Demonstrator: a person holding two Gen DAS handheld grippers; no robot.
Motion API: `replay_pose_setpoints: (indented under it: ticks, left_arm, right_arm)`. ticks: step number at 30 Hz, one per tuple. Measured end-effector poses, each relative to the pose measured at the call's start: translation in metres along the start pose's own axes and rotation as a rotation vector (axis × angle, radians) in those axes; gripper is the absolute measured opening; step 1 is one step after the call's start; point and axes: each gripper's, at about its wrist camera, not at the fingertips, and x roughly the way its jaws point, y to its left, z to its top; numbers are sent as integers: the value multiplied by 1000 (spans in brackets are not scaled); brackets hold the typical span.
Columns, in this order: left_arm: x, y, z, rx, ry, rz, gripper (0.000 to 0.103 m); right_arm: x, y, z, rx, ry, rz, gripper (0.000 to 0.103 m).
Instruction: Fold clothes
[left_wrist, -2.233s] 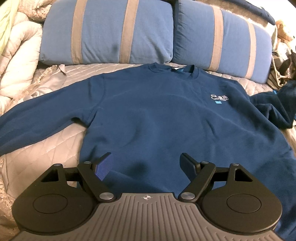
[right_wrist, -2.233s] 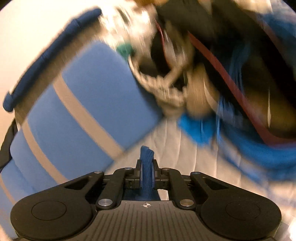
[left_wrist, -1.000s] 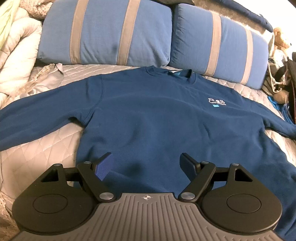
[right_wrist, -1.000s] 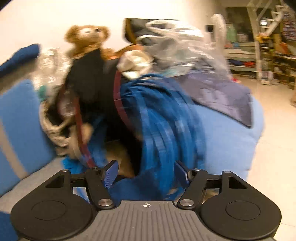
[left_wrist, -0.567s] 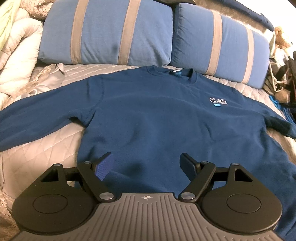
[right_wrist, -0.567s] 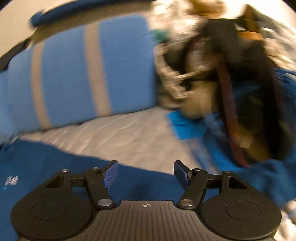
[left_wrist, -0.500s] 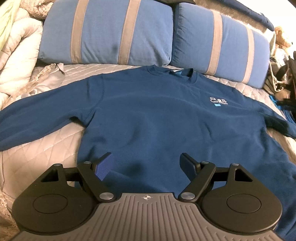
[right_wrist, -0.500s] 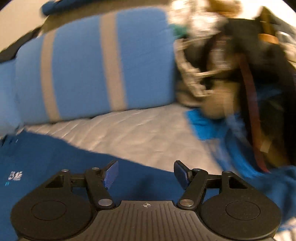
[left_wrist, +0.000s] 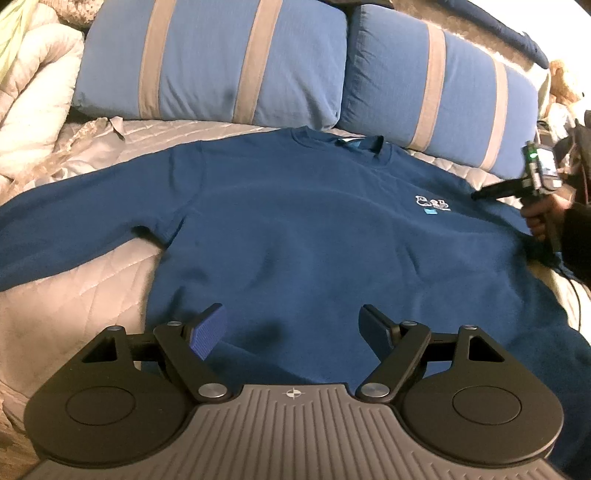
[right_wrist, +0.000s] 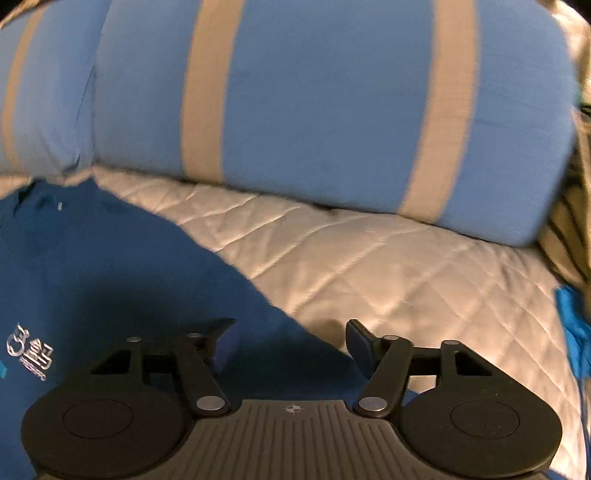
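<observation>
A navy sweatshirt (left_wrist: 295, 229) lies flat, front up, on the quilted bed (left_wrist: 74, 295), collar toward the pillows, with a small white logo (left_wrist: 430, 203) on the chest. Its left sleeve (left_wrist: 74, 225) stretches out to the left. My left gripper (left_wrist: 291, 325) is open and empty over the lower hem. My right gripper (right_wrist: 291, 339) is open and empty over the sweatshirt's shoulder (right_wrist: 129, 280), at the fabric's edge; it also shows in the left wrist view (left_wrist: 517, 188), held in a hand at the right.
Two blue pillows with beige stripes (left_wrist: 221, 62) (left_wrist: 443, 92) stand along the bed's back edge; one fills the right wrist view (right_wrist: 332, 110). A white duvet (left_wrist: 33, 85) is bunched at the far left. Bags and clutter (left_wrist: 569, 110) sit past the bed's right side.
The right gripper let go of the sleeve it held, opened, and swung left from the clutter to over the sweatshirt's shoulder. The right sleeve now lies out straight. The left gripper has stayed put.
</observation>
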Motion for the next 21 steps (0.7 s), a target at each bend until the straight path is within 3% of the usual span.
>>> replay_pose_setpoints:
  ticks: [1, 2, 9, 11, 13, 14, 16, 21]
  left_arm:
    - [1, 0, 0, -2, 1, -1, 79]
    - [1, 0, 0, -2, 2, -3, 79]
    - [2, 1, 0, -4, 2, -8, 79]
    - [2, 2, 0, -4, 0, -8, 79]
    - [1, 3, -1, -7, -3, -12, 79]
    - [1, 3, -1, -9, -5, -14, 79]
    - [0, 3, -1, -10, -9, -15, 79]
    - [-1, 3, -2, -9, -20, -12, 79]
  right_arm:
    - [4, 5, 2, -27, 10, -3, 11]
    - [8, 9, 4, -54, 20, -5, 7]
    - [-10, 12, 19, -41, -165, -130, 9]
    - [-23, 9, 19, -26, -178, -141, 22]
    - [-39, 5, 17, -12, -192, -140, 63]
    - [-51, 2, 14, -5, -201, -125, 69]
    - [-78, -7, 5, 18, -211, -77, 76]
    - [-140, -28, -37, 97, -174, 52, 78]
